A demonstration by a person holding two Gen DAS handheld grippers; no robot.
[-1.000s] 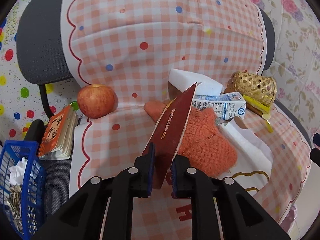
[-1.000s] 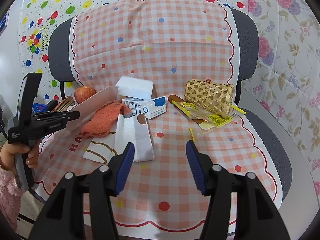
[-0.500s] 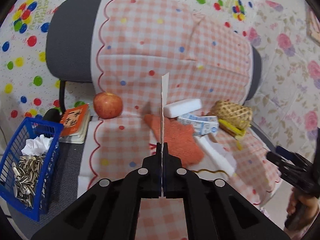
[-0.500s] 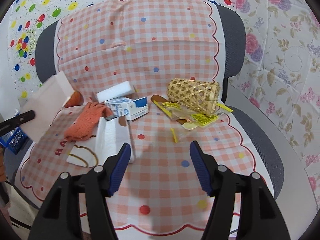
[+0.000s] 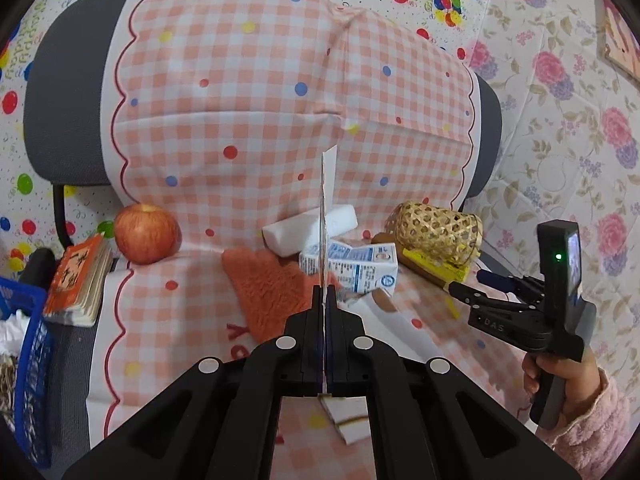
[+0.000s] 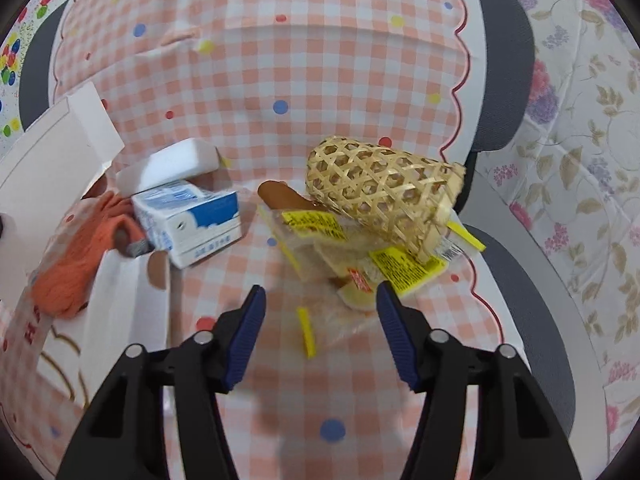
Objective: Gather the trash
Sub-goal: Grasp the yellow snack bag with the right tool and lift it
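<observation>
left wrist view shows the left gripper clamped on a flattened cardboard piece standing edge-on, long axis pointing up above the chair, while the right gripper, marked "das", is closing, pads touching nothing.

"das" is printed on the right gripper.
</observation>
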